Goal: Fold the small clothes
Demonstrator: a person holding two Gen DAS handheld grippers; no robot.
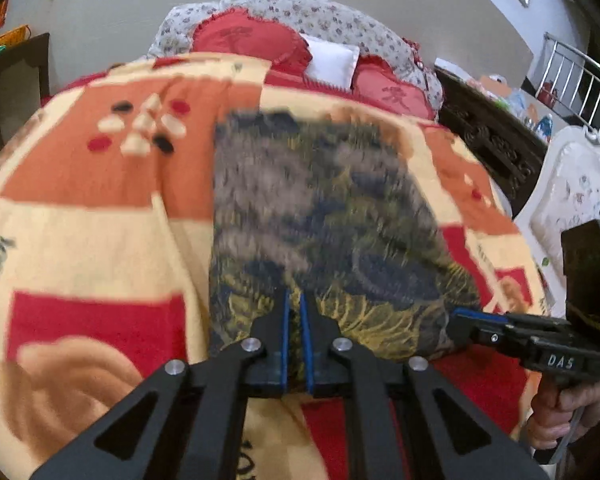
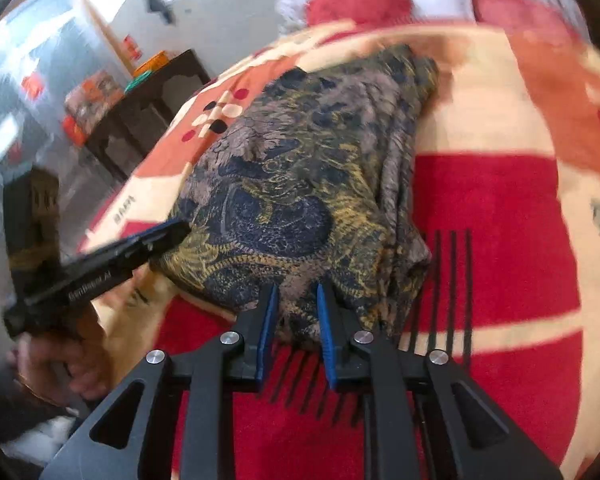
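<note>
Lying lengthwise on the bed, item one: a small patterned garment of thin grey, navy and mustard-yellow printed cloth (image 2: pixel 300 184), already narrowed into a long strip, its near hem raised off the bedding at two corners. Item two: the left gripper (image 1: pixel 295 308), black with blue pads, jaws closed tight on one near corner of the hem. Item three: the right gripper (image 2: pixel 297 304), same make, jaws narrowed around a bunched fold at the other near corner, cloth plainly between the pads and apparently pinched, though some gap remains. Step in hand, as judged: both near corners are taken up ready to carry the hem forward for a crosswise fold. Next move calls for lifting both corners evenly, travelling them toward the far end and laying hem on hem without dragging the strip askew; the thin cloth may slip or bunch. Surface: a plush blanket in red, cream and orange blocks (image 2: pixel 500 208), soft and yielding. Room: red frilled pillows (image 1: pixel 252 40) and a white pillow (image 1: pixel 332 60) at the head, a floral quilt (image 1: pixel 340 12) behind, a dark wooden side table (image 2: pixel 152 108), pale wall.
</note>
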